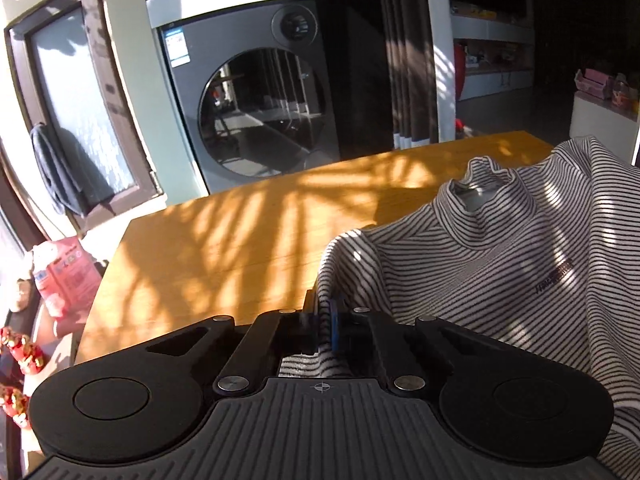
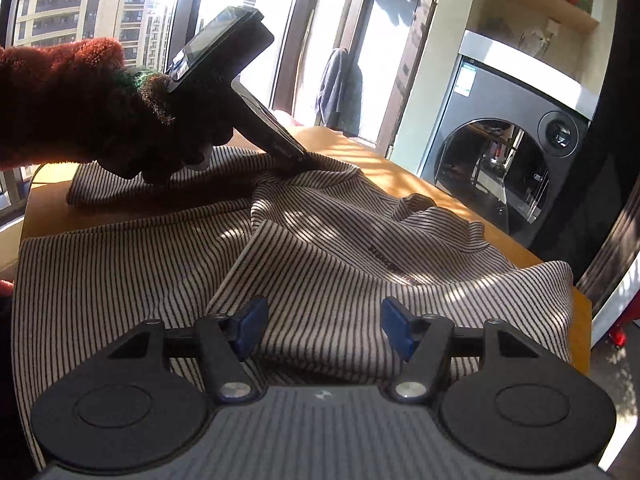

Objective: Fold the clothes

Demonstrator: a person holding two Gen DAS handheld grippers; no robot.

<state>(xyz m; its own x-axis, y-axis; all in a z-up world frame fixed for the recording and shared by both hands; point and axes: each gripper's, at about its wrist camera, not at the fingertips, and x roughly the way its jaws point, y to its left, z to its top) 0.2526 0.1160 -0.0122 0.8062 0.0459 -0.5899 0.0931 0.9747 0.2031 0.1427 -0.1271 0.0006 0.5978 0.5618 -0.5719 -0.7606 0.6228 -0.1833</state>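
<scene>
A black-and-white striped high-neck shirt (image 1: 500, 264) lies on a wooden table (image 1: 224, 248), collar up and small chest logo showing. My left gripper (image 1: 323, 320) is shut on a fold of the shirt at its shoulder edge. In the right wrist view the shirt (image 2: 340, 264) spreads across the table, one part folded over the body. My left gripper (image 2: 304, 160) shows there, pinching the fabric at the far side. My right gripper (image 2: 324, 328) is open and empty, just above the folded part near the front.
A grey washing machine (image 1: 256, 100) stands beyond the table's far edge. A glass door (image 1: 76, 108) with a dark garment hanging is at the left. Pink packages (image 1: 60, 276) sit left of the table. A window (image 2: 120, 4) is behind the left hand.
</scene>
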